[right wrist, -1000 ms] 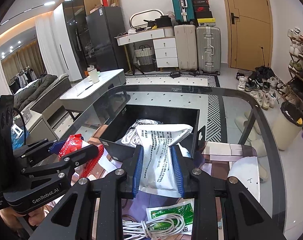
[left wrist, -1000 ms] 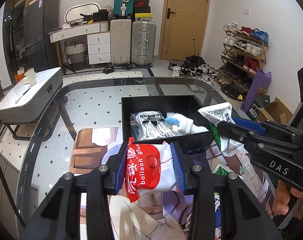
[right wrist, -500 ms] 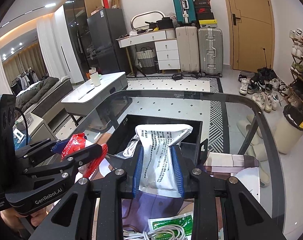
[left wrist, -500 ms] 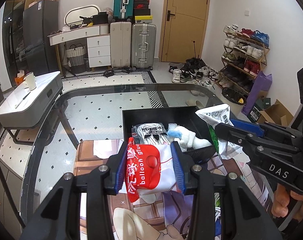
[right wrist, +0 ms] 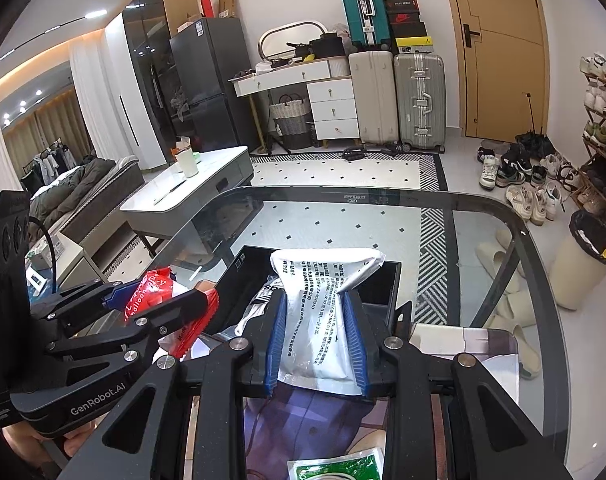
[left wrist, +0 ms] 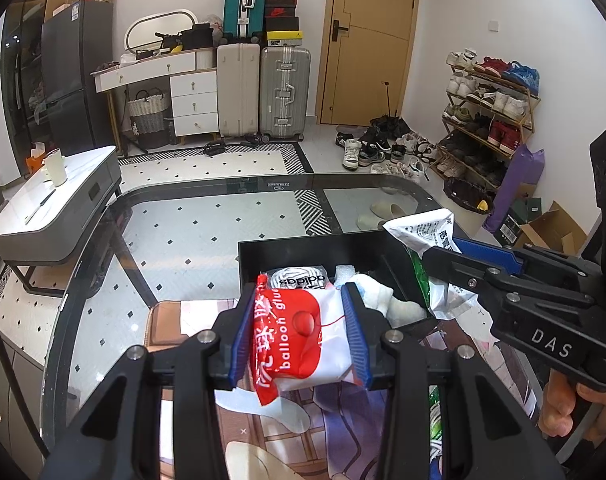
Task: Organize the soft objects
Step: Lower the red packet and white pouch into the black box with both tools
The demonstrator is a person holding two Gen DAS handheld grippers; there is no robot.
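My left gripper (left wrist: 299, 334) is shut on a red and white balloon glue packet (left wrist: 303, 340), held above the near edge of a black bin (left wrist: 303, 246). My right gripper (right wrist: 317, 340) is shut on a white printed pouch (right wrist: 323, 308), also raised over the bin (right wrist: 383, 292). In the bin lie a white adidas bag (left wrist: 299, 278) and a white soft item (left wrist: 379, 300). In the left wrist view the right gripper (left wrist: 451, 254) comes in from the right with the pouch (left wrist: 423, 232). In the right wrist view the left gripper (right wrist: 159, 300) shows at the left with its red packet (right wrist: 151, 288).
The bin stands on a glass table (left wrist: 183, 216) with a printed mat (left wrist: 183, 316) under the grippers. A green and white packet (right wrist: 335, 468) with white cord lies on the mat near me. A hand (left wrist: 563, 400) holds the right gripper's handle. Suitcases, a shoe rack and a low white table stand beyond.
Both grippers have risen a little with their packets still clamped; the bin now sits lower and is more covered in both views.
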